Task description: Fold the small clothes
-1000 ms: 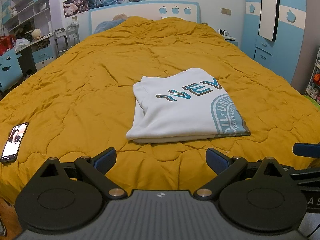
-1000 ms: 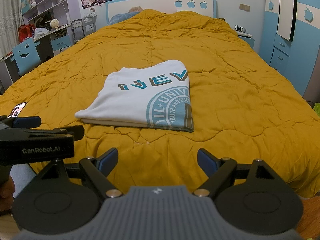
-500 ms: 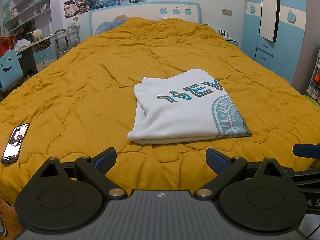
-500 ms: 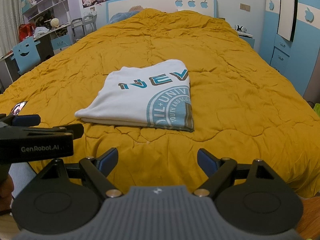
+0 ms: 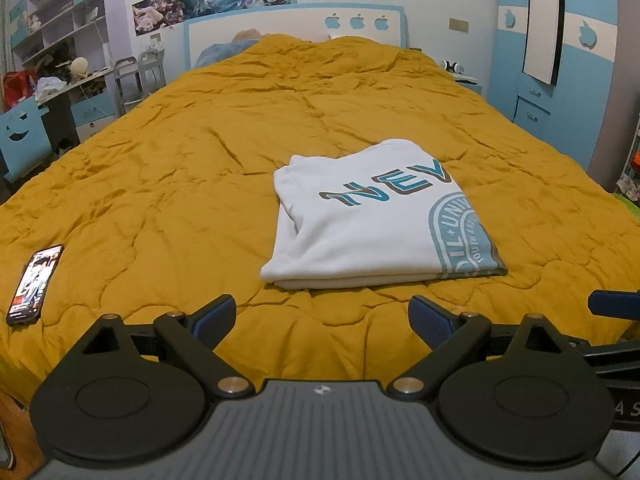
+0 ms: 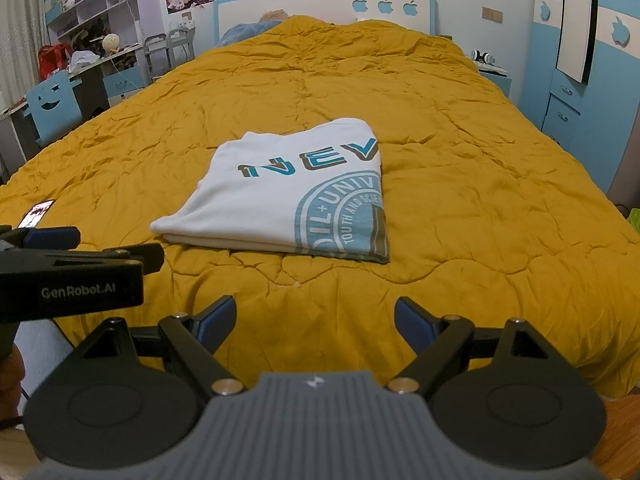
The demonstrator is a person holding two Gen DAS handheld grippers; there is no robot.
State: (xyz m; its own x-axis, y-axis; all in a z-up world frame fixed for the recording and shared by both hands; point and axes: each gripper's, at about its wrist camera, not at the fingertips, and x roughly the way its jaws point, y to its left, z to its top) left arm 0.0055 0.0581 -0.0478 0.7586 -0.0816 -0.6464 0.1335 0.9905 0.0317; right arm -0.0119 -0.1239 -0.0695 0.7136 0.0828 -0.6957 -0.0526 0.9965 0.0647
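1. This is a child's bedroom in a home.
2. A big bed with a wrinkly yellow quilt (image 5: pixel 320 128) fills it.
3. A blue and white wardrobe with apple shapes (image 5: pixel 560 40) stands beside it.
4. Cartoon posters (image 5: pixel 216 0) hang above.

The quilt (image 5: pixel 200 184) filling most of the frame is matt mustard cloth, quilted and creased. At centre, the folded shirt (image 5: pixel 372 220) is soft white knit with a flat, slightly worn blue print. At lower left, the phone (image 5: pixel 35 284) has a glossy glass face. Along the bottom, the left gripper (image 5: pixel 322 318) is matt black plastic with dull blue pads (image 5: pixel 214 314), brassy metal pivots and a ribbed grey body.
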